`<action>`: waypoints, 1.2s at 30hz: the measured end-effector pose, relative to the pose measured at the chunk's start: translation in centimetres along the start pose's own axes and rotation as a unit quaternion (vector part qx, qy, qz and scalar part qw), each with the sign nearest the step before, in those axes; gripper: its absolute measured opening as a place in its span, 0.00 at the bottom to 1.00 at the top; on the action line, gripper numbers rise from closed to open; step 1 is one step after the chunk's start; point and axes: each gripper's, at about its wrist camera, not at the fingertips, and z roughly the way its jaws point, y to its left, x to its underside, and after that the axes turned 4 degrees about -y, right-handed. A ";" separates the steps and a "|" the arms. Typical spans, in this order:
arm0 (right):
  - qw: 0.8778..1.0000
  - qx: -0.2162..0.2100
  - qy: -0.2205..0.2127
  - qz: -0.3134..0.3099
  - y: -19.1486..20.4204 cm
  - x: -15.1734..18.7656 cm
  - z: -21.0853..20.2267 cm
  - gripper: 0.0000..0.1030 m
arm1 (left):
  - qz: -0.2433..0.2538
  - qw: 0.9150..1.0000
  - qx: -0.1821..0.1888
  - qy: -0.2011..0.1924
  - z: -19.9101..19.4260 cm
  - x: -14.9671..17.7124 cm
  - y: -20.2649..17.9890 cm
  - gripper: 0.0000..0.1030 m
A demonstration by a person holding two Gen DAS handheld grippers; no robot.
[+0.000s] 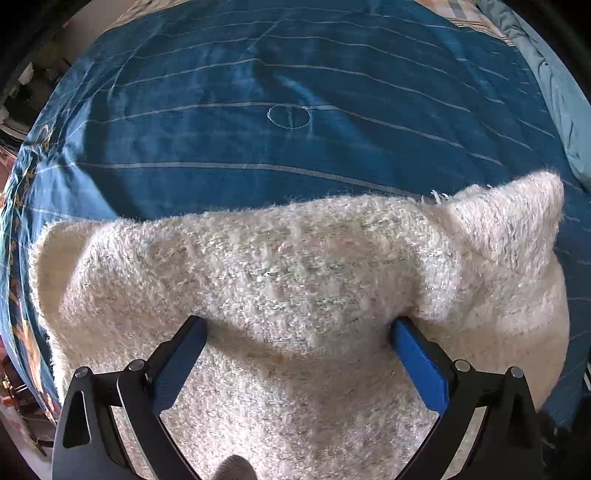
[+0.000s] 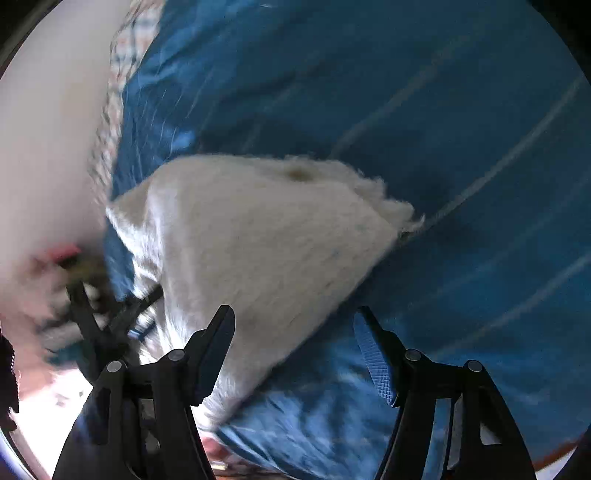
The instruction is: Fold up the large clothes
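Here the fluffy white sweater (image 1: 295, 288) lies folded on the blue bedspread (image 1: 258, 140), under the left hand-held gripper (image 1: 299, 328), spread wide, unclamped. The right hand-held gripper (image 2: 295, 332), also open, holds nothing. Next, I judge: regrasp an edge ahead.

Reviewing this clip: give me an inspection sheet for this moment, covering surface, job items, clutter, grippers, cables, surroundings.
Surface: blue bedspread with thin pale stripes, lightly wrinkled.
Job's things: one fuzzy white sweater lying on the bedspread, partly folded, with a doubled layer across the middle.
Clutter: nothing seen on the bedspread besides the sweater.
Grippers: left gripper open wide, fingers straddling the sweater's fold, not pinching it. Right gripper open, over the sweater's edge, pads not pressing on it; the view is motion-blurred.
Cables: nothing seen.
Surroundings: checked fabric and light blue bedding at the far edge; blurred pale wall.
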 end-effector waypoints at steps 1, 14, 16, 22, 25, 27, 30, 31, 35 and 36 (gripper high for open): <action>0.999 -0.042 -0.005 0.012 -0.9 -0.3 1.1 0.67 | 0.000 1.000 0.000 -0.003 0.0 0.1 0.2 1.00; 0.976 -0.215 -0.008 0.015 2.5 -4.0 6.8 0.64 | 0.003 1.000 -0.016 -0.018 -0.9 1.3 -1.7 1.00; 0.983 -0.182 -0.007 0.008 3.0 -4.4 7.9 0.66 | 0.002 1.000 -0.013 -0.016 -0.8 1.2 -1.6 1.00; 0.984 -0.175 -0.012 0.027 3.2 -5.6 9.1 0.41 | 0.006 1.000 -0.018 -0.023 -1.3 1.2 -1.8 1.00; 0.984 -0.176 -0.025 0.033 3.7 -4.7 8.1 0.28 | 0.007 0.999 -0.017 -0.027 -1.8 1.4 -2.3 1.00; 0.983 -0.176 -0.036 0.033 4.6 -4.4 7.0 0.25 | 0.015 0.999 -0.017 -0.035 -2.0 1.3 -2.9 1.00; 0.982 -0.178 -0.059 0.013 7.5 -3.7 4.5 0.24 | 0.028 0.998 0.001 -0.053 -2.4 1.1 -4.8 1.00; 0.982 -0.176 -0.070 0.000 8.5 -3.7 3.3 0.24 | 0.030 0.998 0.012 -0.057 -2.5 0.9 -5.7 1.00; 0.982 -0.143 -0.106 -0.061 12.4 -4.6 -0.3 0.24 | 0.022 0.996 0.066 -0.063 -2.6 0.2 -9.0 1.00; 0.981 -0.127 -0.119 -0.083 13.2 -4.8 -1.7 0.24 | 0.010 0.993 0.098 -0.060 -2.4 -0.1 -9.8 1.00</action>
